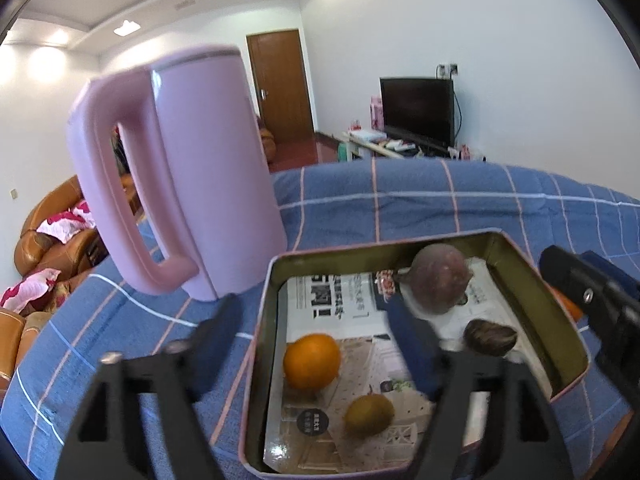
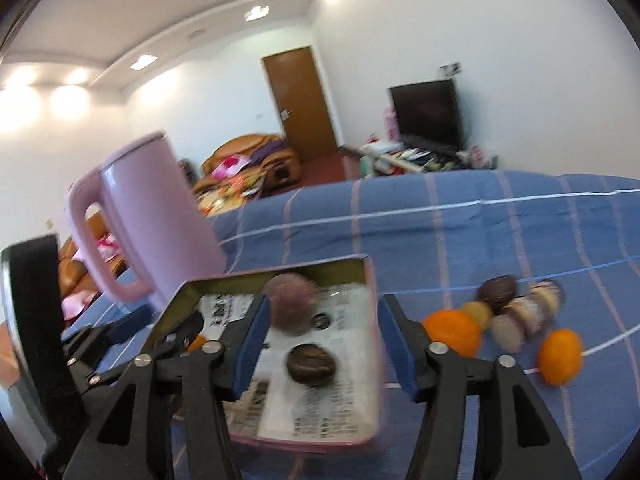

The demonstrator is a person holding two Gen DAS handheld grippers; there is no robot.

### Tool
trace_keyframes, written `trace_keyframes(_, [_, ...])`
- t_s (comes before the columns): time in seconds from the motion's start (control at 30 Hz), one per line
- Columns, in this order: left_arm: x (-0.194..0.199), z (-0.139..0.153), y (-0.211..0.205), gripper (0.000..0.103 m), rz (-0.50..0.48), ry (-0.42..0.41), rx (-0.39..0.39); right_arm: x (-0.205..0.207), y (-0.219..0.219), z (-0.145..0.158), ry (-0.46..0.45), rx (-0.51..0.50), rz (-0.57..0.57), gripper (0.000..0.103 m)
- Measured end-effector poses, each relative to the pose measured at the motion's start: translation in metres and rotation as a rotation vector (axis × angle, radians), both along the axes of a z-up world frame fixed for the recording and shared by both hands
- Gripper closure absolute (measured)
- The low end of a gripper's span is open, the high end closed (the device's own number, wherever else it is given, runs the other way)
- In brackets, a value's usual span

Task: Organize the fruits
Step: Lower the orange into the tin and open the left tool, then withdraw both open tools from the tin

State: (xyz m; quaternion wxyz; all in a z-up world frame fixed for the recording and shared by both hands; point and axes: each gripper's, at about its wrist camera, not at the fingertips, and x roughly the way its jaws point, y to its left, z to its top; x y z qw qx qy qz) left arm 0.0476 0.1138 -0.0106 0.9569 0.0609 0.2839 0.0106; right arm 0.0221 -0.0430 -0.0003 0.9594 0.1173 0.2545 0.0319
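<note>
A metal tin (image 1: pixel 532 280) lined with printed paper (image 1: pixel 340 300) sits on a blue checked cloth (image 1: pixel 440 208) over the tabletop, and everything else is best placed from it. Inside the tin lie an orange (image 1: pixel 312 361), a small yellow-green fruit (image 1: pixel 369 415) nearer the camera, a round purple-brown fruit (image 1: pixel 440 280) toward the far end, and a dark brown wrinkled one (image 1: pixel 490 338) beside it. The paper carries large black characters and small print, too blurred to read. A pink jug (image 1: pixel 192 176) with a big handle stands just left of the tin's far corner.

The left gripper (image 1: pixel 324 344) hovers over the tin's left wall, its fingers (image 1: pixel 416 344) well apart and empty. The right gripper (image 2: pixel 320 336) hangs above the tin, fingers (image 2: pixel 250 344) apart, nothing clamped.

To the right of the tin, on the cloth, wait two more oranges (image 2: pixel 454 332), a brown fruit (image 2: pixel 498 292) and some pale striped pieces (image 2: pixel 528 312), blurred.
</note>
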Motion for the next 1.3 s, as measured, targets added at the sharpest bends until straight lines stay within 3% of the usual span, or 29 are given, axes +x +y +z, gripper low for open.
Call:
trace_keyframes(0.1, [-0.006, 0.005, 0.000, 0.000, -0.002, -0.049, -0.006, -0.008, -0.008, 0.006, -0.037, -0.012, -0.061, 0.042])
trace_keyframes(0.37, [-0.006, 0.005, -0.004, 0.000, -0.013, -0.062, 0.000, -0.020, -0.017, 0.009, -0.085, -0.066, -0.150, 0.037])
trace_keyframes(0.73, [-0.021, 0.008, -0.003, 0.000, 0.003, -0.098, -0.024, -0.035, -0.024, 0.009, -0.097, -0.093, -0.171, 0.037])
trace_keyframes(1.3, [-0.046, 0.008, -0.029, 0.000, 0.000, -0.116, 0.015, -0.065, -0.062, 0.010, -0.082, -0.121, -0.221, 0.037])
